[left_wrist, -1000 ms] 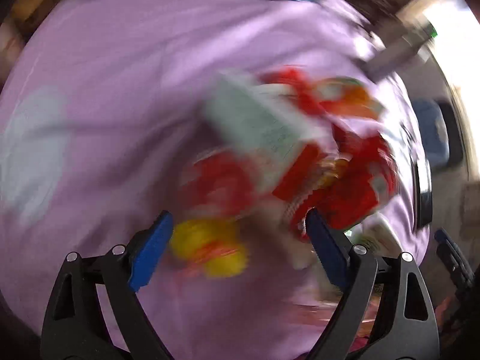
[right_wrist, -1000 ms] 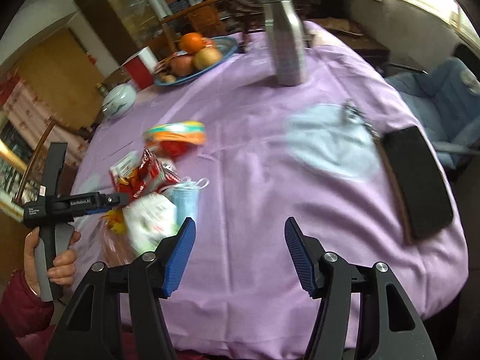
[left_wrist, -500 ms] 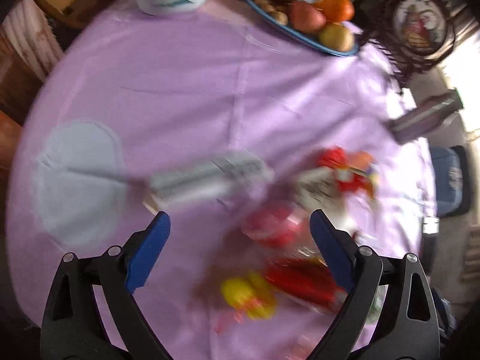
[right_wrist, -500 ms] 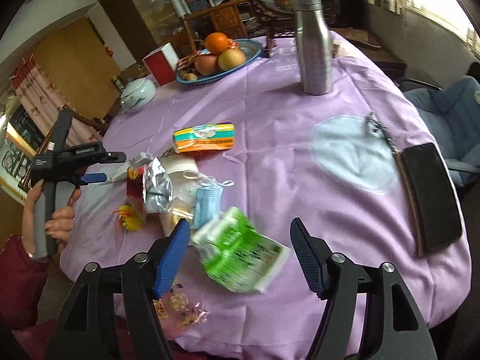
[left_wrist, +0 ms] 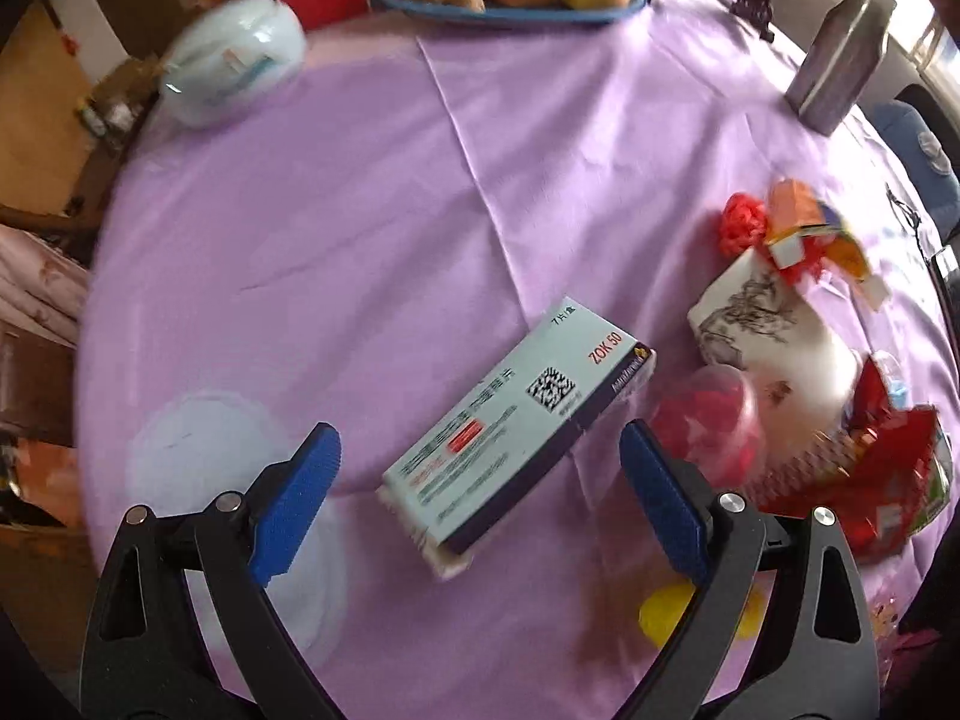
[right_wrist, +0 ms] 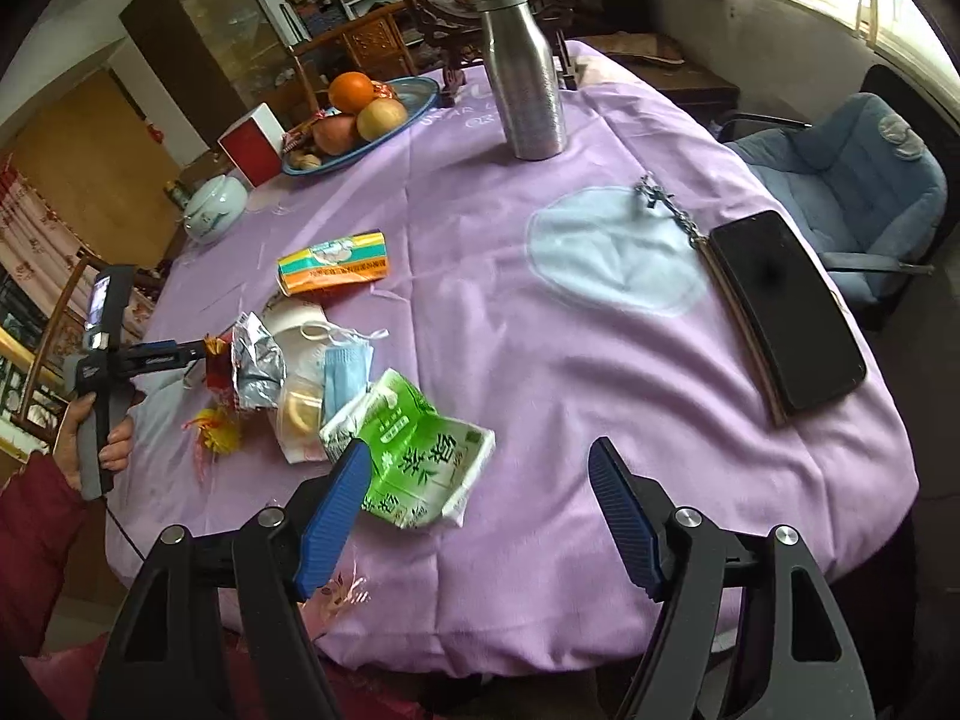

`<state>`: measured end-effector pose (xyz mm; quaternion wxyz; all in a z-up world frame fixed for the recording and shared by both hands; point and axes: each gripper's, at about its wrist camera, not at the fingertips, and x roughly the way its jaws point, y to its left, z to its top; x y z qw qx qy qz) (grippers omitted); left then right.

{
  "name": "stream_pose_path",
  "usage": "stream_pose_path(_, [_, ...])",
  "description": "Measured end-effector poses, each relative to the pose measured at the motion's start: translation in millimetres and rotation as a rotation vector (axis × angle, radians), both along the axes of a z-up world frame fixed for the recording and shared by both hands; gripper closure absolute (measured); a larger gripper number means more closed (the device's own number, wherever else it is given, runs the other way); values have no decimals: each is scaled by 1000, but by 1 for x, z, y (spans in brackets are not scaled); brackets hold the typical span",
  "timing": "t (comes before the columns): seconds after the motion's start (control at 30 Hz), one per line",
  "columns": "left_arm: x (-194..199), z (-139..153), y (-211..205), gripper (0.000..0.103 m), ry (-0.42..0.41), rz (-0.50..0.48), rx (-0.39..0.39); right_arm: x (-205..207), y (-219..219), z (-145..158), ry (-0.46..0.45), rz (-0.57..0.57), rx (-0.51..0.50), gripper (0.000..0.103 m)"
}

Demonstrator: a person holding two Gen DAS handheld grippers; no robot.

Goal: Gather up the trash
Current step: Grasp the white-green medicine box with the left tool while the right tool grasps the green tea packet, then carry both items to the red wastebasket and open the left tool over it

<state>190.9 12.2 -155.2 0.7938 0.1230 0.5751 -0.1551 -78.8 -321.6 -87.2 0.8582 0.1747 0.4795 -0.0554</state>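
Note:
A pale medicine box (left_wrist: 516, 438) lies slantwise on the purple cloth, between the fingers of my open left gripper (left_wrist: 474, 438), and neither pad touches it. To its right is a heap of trash: red wrappers (left_wrist: 840, 468), a red plastic cup (left_wrist: 708, 420) and white paper (left_wrist: 756, 312). My right gripper (right_wrist: 480, 450) stands open over the table's near side. A green-and-white packet (right_wrist: 420, 456) lies by its left finger, untouched. Behind the packet are a blue face mask (right_wrist: 345, 372), a silver foil wrapper (right_wrist: 258, 360) and an orange packet (right_wrist: 333, 264).
A steel bottle (right_wrist: 528, 72), a blue fruit plate (right_wrist: 414, 96), a red box (right_wrist: 252, 144) and a white lidded pot (right_wrist: 213, 210) stand at the back. A black phone (right_wrist: 786, 342) and keys (right_wrist: 660, 204) lie at the right. A blue chair (right_wrist: 840, 180) stands beyond the table edge.
The left view has swung off the red wrappers onto the medicine box, which now lies sharp between the jaws. The right gripper has neared the heap and its jaws stand wider.

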Motion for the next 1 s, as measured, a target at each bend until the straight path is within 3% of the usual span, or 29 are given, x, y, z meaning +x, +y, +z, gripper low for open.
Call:
stream_pose_path(0.07, [7,-14,-1,13,36,6,-4,-4,3,1,-1,-13,0,29])
stream_pose_path(0.1, [9,-21,0,18,52,22,-17,-7,5,2,-1,-25,-1,29])
stream_pose_path(0.17, [5,-19,1,32,10,46,-21,-11,7,2,-2,-48,8,29])
stream_pose_path(0.2, [1,-16,3,48,2,53,-32,-12,7,1,-3,-62,20,29])
stream_pose_path(0.23, [-4,-11,7,55,11,59,-80,-12,7,0,-1,-72,30,29])
stream_pose_path(0.37, [-34,14,30,57,-45,130,-161,-1,14,-15,22,-73,71,29])
stream_pose_path(0.6, [-84,61,92,57,-89,254,-243,30,14,-76,161,-92,160,29])
stream_pose_path(0.63, [-93,67,99,57,-97,270,-247,34,12,-85,168,-98,202,31])
stream_pose_path(0.67, [-98,71,105,57,-102,287,-252,36,12,-89,155,-91,237,65])
stream_pose_path(0.7, [-105,76,113,57,-110,309,-257,38,12,-90,133,-85,274,90])
stream_pose_path(0.77, [-123,87,127,57,-122,359,-268,38,14,-77,57,-81,303,90])
stream_pose_path(0.9, [-146,105,145,57,-144,447,-310,56,30,-21,-114,4,203,90])
stream_pose_path(1.0, [-162,119,153,57,-185,505,-303,81,35,11,-200,76,206,90])
